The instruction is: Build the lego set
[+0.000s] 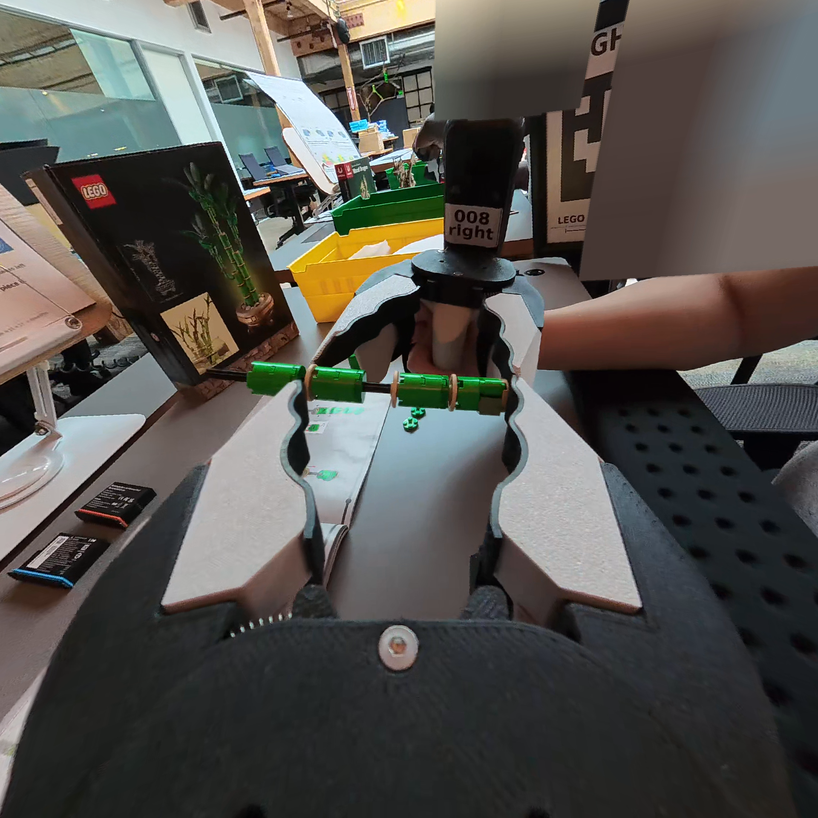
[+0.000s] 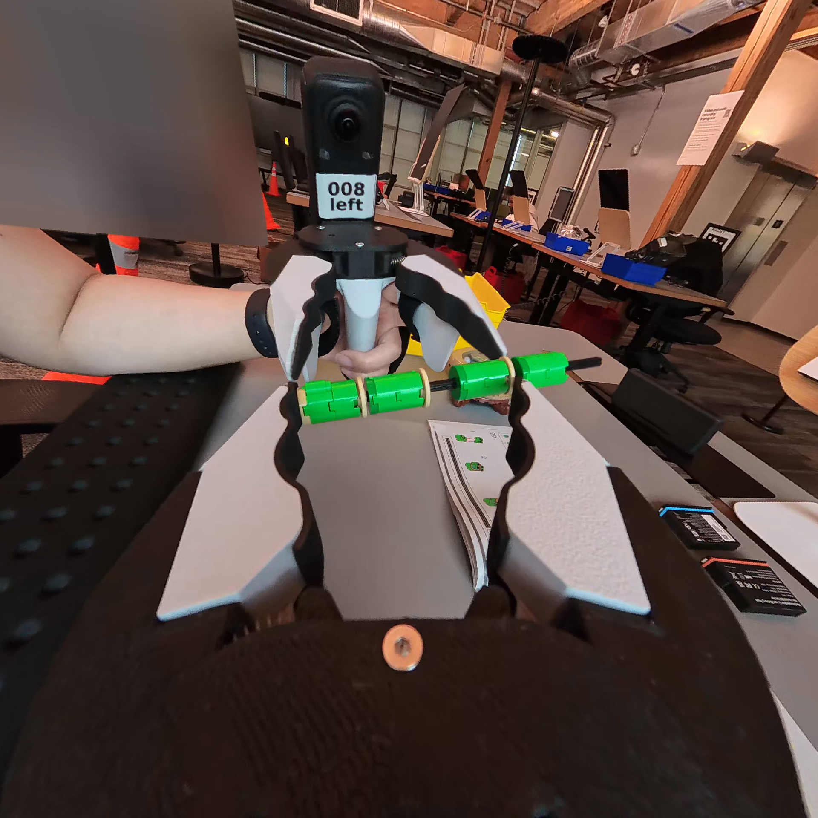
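Note:
A green bamboo stalk (image 1: 376,385) of several segments with tan rings on a black axle is held level above the table. My left gripper (image 1: 403,389) stands wide. Its right fingertip (image 1: 515,398) is against the stalk's end and its left fingertip (image 1: 295,398) touches near the last segment. My right gripper (image 2: 403,391) faces it and spans the same stretch of the stalk (image 2: 398,391), with its left fingertip (image 2: 293,398) at the end. Two small green round pieces (image 1: 414,418) lie on the table below.
An open instruction booklet (image 1: 349,442) lies under the grippers. The set's box (image 1: 177,265) stands at left, with yellow (image 1: 354,270) and green (image 1: 385,208) bins behind. Two batteries (image 1: 115,504) and a white stand (image 1: 44,442) lie left. A brown piece (image 2: 482,400) sits beyond the stalk.

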`<state>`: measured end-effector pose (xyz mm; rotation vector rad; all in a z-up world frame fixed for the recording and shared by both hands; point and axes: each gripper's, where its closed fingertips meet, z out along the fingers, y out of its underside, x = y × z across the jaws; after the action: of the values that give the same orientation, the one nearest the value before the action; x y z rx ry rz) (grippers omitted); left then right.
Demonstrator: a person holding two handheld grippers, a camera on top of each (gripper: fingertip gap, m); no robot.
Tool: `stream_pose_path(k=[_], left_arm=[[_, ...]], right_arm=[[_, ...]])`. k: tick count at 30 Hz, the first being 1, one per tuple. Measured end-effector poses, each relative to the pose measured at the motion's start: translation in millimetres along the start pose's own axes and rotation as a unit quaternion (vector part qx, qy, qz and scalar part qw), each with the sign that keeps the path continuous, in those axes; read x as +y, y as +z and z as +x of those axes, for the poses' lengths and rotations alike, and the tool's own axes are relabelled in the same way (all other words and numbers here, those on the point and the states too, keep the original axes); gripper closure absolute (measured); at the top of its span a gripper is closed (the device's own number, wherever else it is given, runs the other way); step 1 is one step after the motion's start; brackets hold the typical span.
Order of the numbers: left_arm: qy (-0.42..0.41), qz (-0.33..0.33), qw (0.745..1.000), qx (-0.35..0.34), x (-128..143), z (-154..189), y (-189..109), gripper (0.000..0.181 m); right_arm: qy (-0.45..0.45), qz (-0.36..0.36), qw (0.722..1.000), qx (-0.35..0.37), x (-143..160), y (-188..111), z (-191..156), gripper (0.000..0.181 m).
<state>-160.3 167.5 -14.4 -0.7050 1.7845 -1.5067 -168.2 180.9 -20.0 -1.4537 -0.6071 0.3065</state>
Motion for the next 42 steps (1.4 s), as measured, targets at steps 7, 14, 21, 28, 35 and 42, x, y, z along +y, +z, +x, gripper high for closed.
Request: stream_pose_path(k=[7, 14, 21, 28, 35, 42], left_arm=[[-0.006, 0.001, 1.000, 0.002, 1.5, 0.2, 0.9, 0.093], [0.003, 0.004, 1.000, -0.004, 0.4, 0.6, 1.9, 0.094], [0.028, -0.012, 0.999, -0.015, 4.7, 0.3, 1.9, 0.102], [-0.012, 0.004, 1.000, -0.015, -0.4, -6.4, -4.8, 0.096], [-0.342, 0.059, 0.934, 0.080, -0.8, -21.9, -7.3, 0.109], [-0.407, 0.031, 0.898, 0.165, 11.8, 4.9, 15.5, 0.145]], right_arm=[[0.000, -0.003, 1.000, 0.001, 1.7, -0.1, 0.7, 0.087], [-0.003, -0.006, 1.000, -0.001, 2.5, 0.4, -0.6, 0.088], [-0.009, -0.022, 1.000, -0.009, 7.3, 2.8, -4.7, 0.088], [0.007, -0.013, 1.000, -0.008, 4.4, 1.3, -2.2, 0.088], [-0.112, -0.022, 0.991, 0.068, -3.7, -2.7, 7.9, 0.088], [-0.188, -0.044, 0.974, 0.119, -1.7, 0.7, 12.6, 0.088]])
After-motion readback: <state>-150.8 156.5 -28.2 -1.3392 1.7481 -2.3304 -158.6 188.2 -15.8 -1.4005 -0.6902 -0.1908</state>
